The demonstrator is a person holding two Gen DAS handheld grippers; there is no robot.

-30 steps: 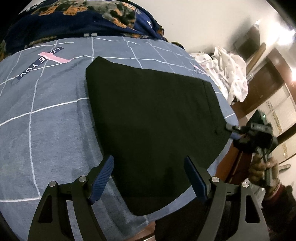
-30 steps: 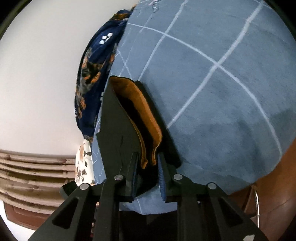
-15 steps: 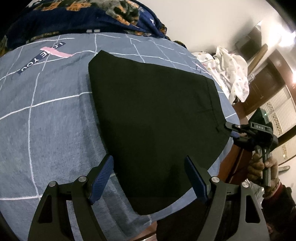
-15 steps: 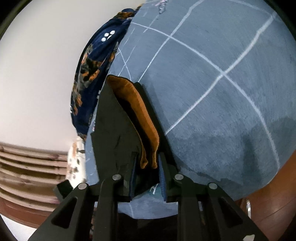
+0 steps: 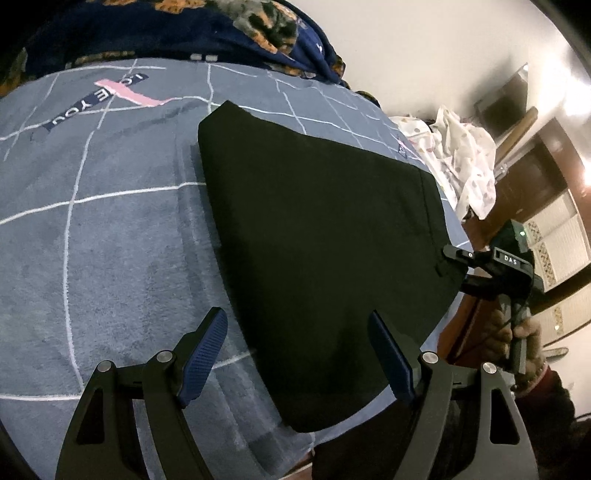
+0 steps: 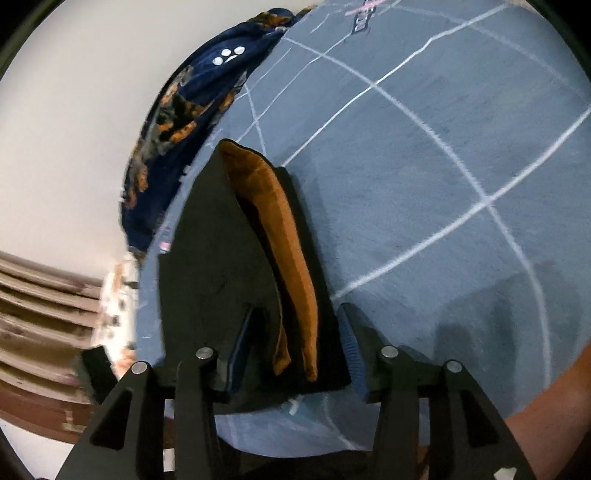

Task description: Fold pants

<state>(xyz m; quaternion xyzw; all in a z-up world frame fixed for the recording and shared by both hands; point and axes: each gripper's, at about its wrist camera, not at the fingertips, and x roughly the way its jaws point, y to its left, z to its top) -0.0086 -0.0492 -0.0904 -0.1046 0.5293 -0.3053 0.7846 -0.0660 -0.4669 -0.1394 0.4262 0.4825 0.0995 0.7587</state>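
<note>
Left tool (image 5: pixel 297 354) open over pants (image 5: pixel 321 258); right tool (image 6: pixel 295 350) opening, pants edge apparently unpressed between.

Folded black fabric pants (image 5: pixel 325 258), plain on the outside, with an orange-brown lining (image 6: pixel 288 266) showing along the open edge ahead of the right gripper (image 6: pixel 295 350). Grey-blue plush bedspread (image 5: pixel 110 240) ruled by a grid of thin white lines, bearing a pink strip crossed by a dark navy band with white lettering (image 5: pixel 99 99), far ahead of the left gripper (image 5: pixel 299 354). Both grippers: black frames, dark blue ribbed pads (image 5: pixel 203 354). Navy blanket (image 5: pixel 177 29) with orange and grey blotches beyond the bedspread. White cloth (image 5: pixel 465 158) with small pinkish spots.
</note>
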